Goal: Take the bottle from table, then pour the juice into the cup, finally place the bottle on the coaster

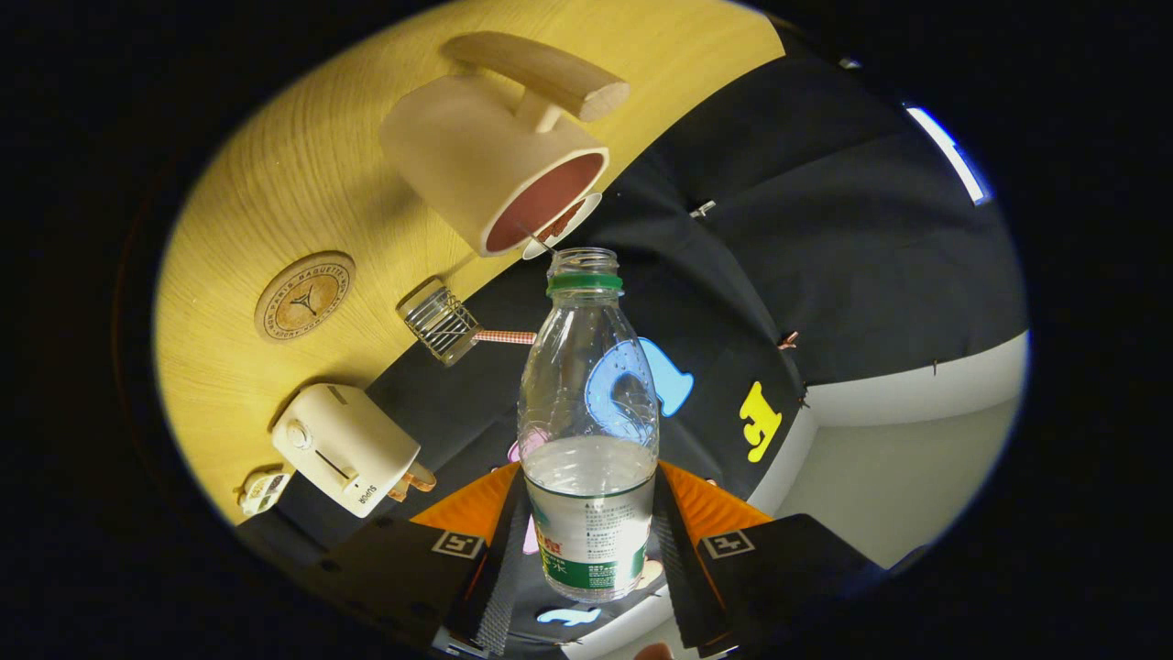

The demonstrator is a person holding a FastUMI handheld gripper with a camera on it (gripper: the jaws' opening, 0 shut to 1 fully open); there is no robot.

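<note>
Claw (588, 541) grips bottle (588, 412); label partly hidden.

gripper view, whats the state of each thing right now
bottle: uncapped, part full, tipped toward the cup
gripper: shut on the bottle
cup: standing on the table, no liquid visible inside
coaster: flat on the table, bare
toaster: standing on the table

Tongs (589, 541) tilted, clamped on bottle (588, 431)
</note>
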